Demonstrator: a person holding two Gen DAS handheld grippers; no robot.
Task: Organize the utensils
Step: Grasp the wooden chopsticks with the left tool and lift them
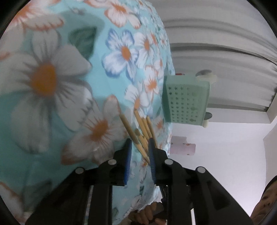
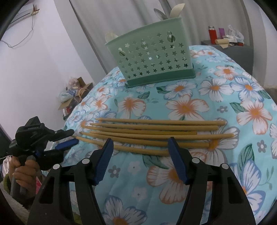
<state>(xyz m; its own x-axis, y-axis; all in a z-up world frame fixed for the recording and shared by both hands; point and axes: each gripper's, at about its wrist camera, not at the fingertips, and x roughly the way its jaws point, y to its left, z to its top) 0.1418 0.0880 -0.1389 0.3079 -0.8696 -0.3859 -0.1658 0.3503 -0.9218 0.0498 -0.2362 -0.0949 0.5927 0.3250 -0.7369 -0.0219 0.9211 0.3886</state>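
Observation:
Several wooden chopsticks [image 2: 155, 131] lie side by side across the floral cloth [image 2: 199, 173], tips to the left. My right gripper [image 2: 140, 140] hovers open just in front of them, its blue pads straddling the nearest one without touching. My left gripper [image 2: 71, 137], rolled on its side, sits at the tips on the left. In the left wrist view the chopstick tips [image 1: 138, 128] reach between its narrowly parted jaws [image 1: 140, 140]; one crosses the gap slantwise and cloth shows beside it. A green star-holed caddy [image 2: 152, 57] stands behind the chopsticks, also seen as the caddy [image 1: 187, 100], with white spoons [image 2: 174, 10] in it.
The cloth-covered table drops off at the left, where a hand [image 2: 24, 173] holds the left gripper. A cardboard box of clutter [image 2: 76, 93] sits on the floor beyond. A grey side table with a red bottle [image 2: 212, 34] stands at the back right before a curtain.

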